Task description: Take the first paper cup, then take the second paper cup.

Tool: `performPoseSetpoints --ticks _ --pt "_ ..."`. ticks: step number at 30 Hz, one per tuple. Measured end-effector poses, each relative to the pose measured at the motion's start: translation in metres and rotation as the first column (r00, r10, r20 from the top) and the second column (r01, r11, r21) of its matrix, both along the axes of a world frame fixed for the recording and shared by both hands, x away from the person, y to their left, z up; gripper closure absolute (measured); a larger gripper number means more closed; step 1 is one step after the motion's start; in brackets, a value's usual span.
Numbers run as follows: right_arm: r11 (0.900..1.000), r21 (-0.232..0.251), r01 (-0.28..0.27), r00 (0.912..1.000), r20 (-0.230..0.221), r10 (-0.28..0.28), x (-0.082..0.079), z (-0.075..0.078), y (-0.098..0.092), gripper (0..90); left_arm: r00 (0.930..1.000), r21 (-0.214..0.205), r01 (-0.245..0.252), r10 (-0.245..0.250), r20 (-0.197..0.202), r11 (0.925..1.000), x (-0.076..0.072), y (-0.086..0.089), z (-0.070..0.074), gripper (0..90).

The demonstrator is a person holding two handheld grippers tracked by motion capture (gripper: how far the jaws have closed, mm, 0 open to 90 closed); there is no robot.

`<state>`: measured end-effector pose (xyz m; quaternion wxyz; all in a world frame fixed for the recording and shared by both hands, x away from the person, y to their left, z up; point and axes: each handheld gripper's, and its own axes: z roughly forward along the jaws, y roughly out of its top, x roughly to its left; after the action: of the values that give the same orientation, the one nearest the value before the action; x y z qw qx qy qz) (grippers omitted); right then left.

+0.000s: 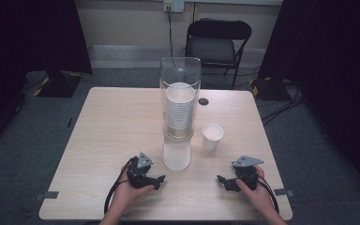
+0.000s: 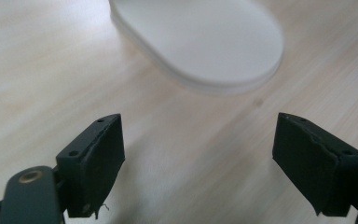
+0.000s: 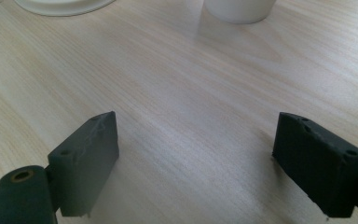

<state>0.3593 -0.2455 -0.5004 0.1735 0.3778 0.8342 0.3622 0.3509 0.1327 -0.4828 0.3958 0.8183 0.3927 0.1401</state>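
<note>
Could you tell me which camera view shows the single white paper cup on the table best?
The high view: the whole paper cup stands upright, right of the clear cup dispenser. The right gripper view catches just its base at the top edge, beyond the open tongs; the left gripper view faces the dispenser's white base.

Table (image 1: 112, 126): pale wood grain. Cup (image 1: 213, 136): white. Dispenser (image 1: 179, 112): clear tube, white base, ribbed white stack. Fingers (image 2: 95, 163): black. Chair (image 1: 218, 44): black.

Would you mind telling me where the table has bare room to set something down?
The whole left half of the table, left of the cup dispenser, is bare. It is tighter on the right: the paper cup stands close beside the dispenser, with the right gripper nearer the front edge.
</note>
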Motion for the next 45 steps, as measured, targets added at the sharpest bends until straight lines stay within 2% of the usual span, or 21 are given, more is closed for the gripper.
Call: performPoseSetpoints --ticks 1,2,3,4,8,11,14,16,17,19,22,25,27,30,31,33,35,38,40,43,45 --pt "1.0 0.0 0.0 1.0 0.0 0.0 0.0 0.0 0.0 13.6 1.0 0.0 0.0 0.0 0.0 1.0 0.0 0.0 0.0 16.0" --pt "1.0 0.0 0.0 1.0 0.0 0.0 0.0 0.0 0.0 13.6 0.9999 -0.032 0.004 -0.004 0.015 0.9995 0.002 -0.001 0.009 15.8" --pt "1.0 0.0 0.0 1.0 0.0 0.0 0.0 0.0 0.0 13.6 0.9999 -0.032 0.004 -0.004 0.015 0.9995 0.002 -0.001 0.009 15.8" --pt "1.0 -0.002 -0.001 1.0 0.001 0.001 0.0 0.0 0.0 13.6 0.9997 -0.049 0.01 -0.009 0.024 0.9988 0.002 -0.002 0.014 15.8" --pt "1.0 -0.002 -0.001 1.0 0.001 0.001 0.0 0.0 0.0 13.6 0.9994 -0.061 0.031 -0.029 0.019 0.9977 0.007 -0.01 0.02 15.8" --pt "1.0 0.0 0.0 1.0 0.0 0.0 0.0 0.0 0.0 13.6 0.9994 -0.057 0.028 -0.026 0.024 0.998 0.009 -0.012 0.023 16.2" --pt "1.0 0.002 -0.001 1.0 0.0 0.001 0.0 0.0 0.0 13.6 0.9993 -0.092 0.024 -0.021 0.032 0.9955 0.016 -0.017 0.03 18.4" --pt "1.0 -0.001 -0.001 1.0 0.0 0.001 0.0 0.0 0.0 13.6 0.9994 -0.088 0.022 -0.02 0.03 0.9958 0.018 -0.019 0.033 19.0" --pt "1.0 -0.001 -0.001 1.0 0.0 0.001 0.0 0.0 0.0 13.6 0.9986 -0.105 0.019 -0.014 0.052 0.9943 0.022 -0.021 0.039 19.0" --pt "1.0 0.0 0.0 1.0 0.0 0.0 0.0 0.0 0.0 13.6 0.998 -0.107 0.014 -0.008 0.062 0.9941 0.025 -0.023 0.047 19.3" --pt "1.0 0.0 0.0 1.0 0.0 0.0 0.0 0.0 0.0 13.6 0.9962 -0.139 0.027 -0.015 0.086 0.9899 0.03 -0.027 0.055 19.3" --pt "1.0 0.002 -0.001 1.0 0.0 0.001 0.0 0.0 0.0 13.6 0.993 -0.14 0.035 -0.019 0.117 0.9895 0.035 -0.032 0.065 19.7" --pt "1.0 0.002 -0.001 1.0 0.0 0.001 0.0 0.0 0.0 13.6 0.9927 -0.149 0.026 -0.008 0.12 0.9884 0.039 -0.036 0.069 19.7" --pt "1.0 0.0 -0.002 1.0 0.0 0.002 0.0 0.0 0.0 13.6 0.992 -0.156 0.022 -0.002 0.126 0.9875 0.042 -0.039 0.072 20.1" --pt "1.0 0.002 -0.001 1.0 0.0 0.001 0.0 0.0 0.0 13.6 0.9893 -0.164 0.026 -0.002 0.146 0.9861 0.045 -0.042 0.075 20.9" --pt "1.0 0.002 -0.002 1.0 -0.001 0.002 0.0 0.0 0.0 13.5 0.9904 -0.174 0.019 0.006 0.138 0.9846 0.047 -0.043 0.076 22.1" --pt "1.0 0.001 -0.001 1.0 -0.001 0.001 0.0 0.0 0.0 13.5 0.9875 -0.186 0.023 0.007 0.157 0.9824 0.049 -0.045 0.075 22.8" --pt "1.0 0.001 -0.001 1.0 -0.002 0.001 0.0 0.0 0.0 13.4 0.9832 -0.193 0.026 0.009 0.182 0.9808 0.05 -0.047 0.075 29.3" --pt "1.0 0.001 -0.003 1.0 -0.002 0.003 0.0 0.0 0.0 13.4 0.9815 -0.177 0.035 0.0 0.191 0.9836 0.052 -0.048 0.073 34.0" --pt "1.0 0.001 -0.003 1.0 -0.002 0.003 0.0 0.0 0.0 13.4 0.978 -0.16 0.042 -0.007 0.209 0.9862 0.052 -0.048 0.071 35.2" --pt "1.0 0.002 -0.003 1.0 -0.002 0.003 0.0 0.0 0.0 13.4 0.9763 -0.165 0.041 -0.004 0.216 0.9854 0.052 -0.049 0.071 35.7"
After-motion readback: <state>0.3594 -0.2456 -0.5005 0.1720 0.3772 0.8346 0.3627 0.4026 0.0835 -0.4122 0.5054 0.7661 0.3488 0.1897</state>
